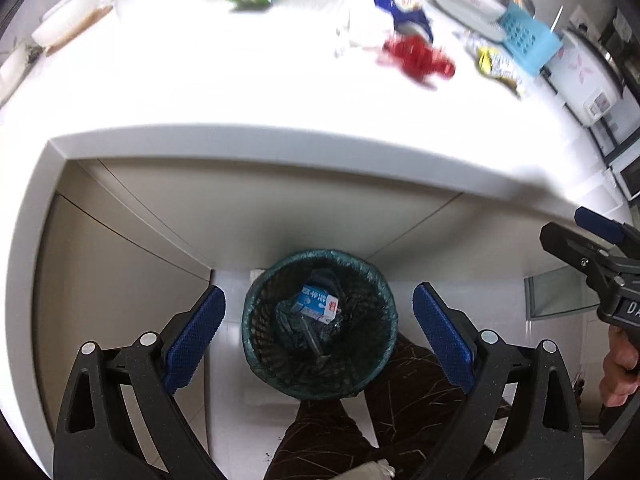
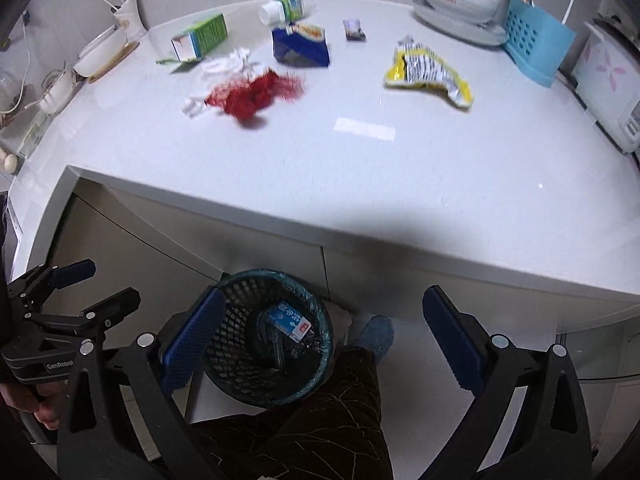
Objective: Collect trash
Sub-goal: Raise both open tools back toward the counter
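On the floor under the white counter [image 2: 360,184] stands a dark mesh bin [image 1: 256,308] [image 2: 236,292] with a blue-and-white carton [image 1: 318,303] [image 2: 290,322] lying inside. My left gripper [image 1: 320,296] [image 2: 112,282] hangs above the bin, open and empty. My right gripper [image 2: 323,296] [image 1: 568,226] is beside it, also open and empty. On the counter lie a red net [image 2: 256,94] [image 1: 416,58], white tissue [image 2: 224,66], a green carton [image 2: 200,38], a small bottle [image 2: 284,8], a blue packet [image 2: 302,46], a dark wrapper [image 2: 354,30] and a yellow snack bag [image 2: 428,70].
A blue utensil caddy [image 2: 532,44], stacked dishes [image 2: 456,4] and a white appliance [image 2: 608,80] line the counter's far right. White bowls [image 2: 100,54] sit at its far left. A person's leg in dark patterned trousers [image 2: 320,412] and a blue slipper [image 2: 376,336] are beside the bin.
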Tool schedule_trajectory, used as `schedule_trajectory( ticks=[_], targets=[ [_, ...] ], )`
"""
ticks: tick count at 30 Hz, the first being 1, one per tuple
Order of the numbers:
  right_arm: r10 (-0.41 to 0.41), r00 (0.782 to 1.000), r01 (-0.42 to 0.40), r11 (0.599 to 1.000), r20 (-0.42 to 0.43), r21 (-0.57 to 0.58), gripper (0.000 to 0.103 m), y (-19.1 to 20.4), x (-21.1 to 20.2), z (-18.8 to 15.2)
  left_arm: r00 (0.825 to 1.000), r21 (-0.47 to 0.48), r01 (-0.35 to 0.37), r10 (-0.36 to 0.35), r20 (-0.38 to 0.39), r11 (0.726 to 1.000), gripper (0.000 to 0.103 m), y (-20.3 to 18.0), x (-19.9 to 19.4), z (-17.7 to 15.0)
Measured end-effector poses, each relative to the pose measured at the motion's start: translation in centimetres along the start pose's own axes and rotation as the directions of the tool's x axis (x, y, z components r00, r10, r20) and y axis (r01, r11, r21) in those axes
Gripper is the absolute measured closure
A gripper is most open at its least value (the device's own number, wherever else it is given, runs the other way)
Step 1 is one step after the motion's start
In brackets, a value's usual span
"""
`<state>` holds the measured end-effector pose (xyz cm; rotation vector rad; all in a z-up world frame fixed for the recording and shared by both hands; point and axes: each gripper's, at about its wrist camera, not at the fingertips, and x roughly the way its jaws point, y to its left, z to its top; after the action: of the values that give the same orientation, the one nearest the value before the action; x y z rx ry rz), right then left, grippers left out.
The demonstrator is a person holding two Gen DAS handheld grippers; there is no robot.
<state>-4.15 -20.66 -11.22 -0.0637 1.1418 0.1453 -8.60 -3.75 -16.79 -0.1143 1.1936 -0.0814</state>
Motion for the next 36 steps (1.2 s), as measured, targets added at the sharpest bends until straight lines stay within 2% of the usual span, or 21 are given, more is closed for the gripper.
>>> schedule_trajectory(
  ticks=[6,20,31,36],
  targets=[
    [-0.009,0.999,0.008,1.000,0.039,0.011,0.008,-0.2,-3.3,2.0,0.999,-0.023,-0.015,0.016,0.041,1.000,0.010,0.1,-3.1,1.5],
    [-0.008,0.990,0.003,0.999,0.139,0.033,0.008,-1.8,-7.0,6.6,0.995,-0.068,-0.024,0.030,0.097,0.997,0.010,-0.2,-7.5,6.4],
    [-0.020,0.989,0.010,0.997,0.148,0.070,0.008,-4.9,-7.6,10.9,0.991,-0.059,-0.042,0.049,0.125,0.997,0.010,-2.4,-8.6,10.5],
    [-0.028,0.991,0.014,0.994,0.132,0.106,0.008,-7.3,-6.7,12.7,0.992,-0.061,-0.049,0.056,0.111,0.997,0.011,-3.3,-7.8,12.3]
  ],
)
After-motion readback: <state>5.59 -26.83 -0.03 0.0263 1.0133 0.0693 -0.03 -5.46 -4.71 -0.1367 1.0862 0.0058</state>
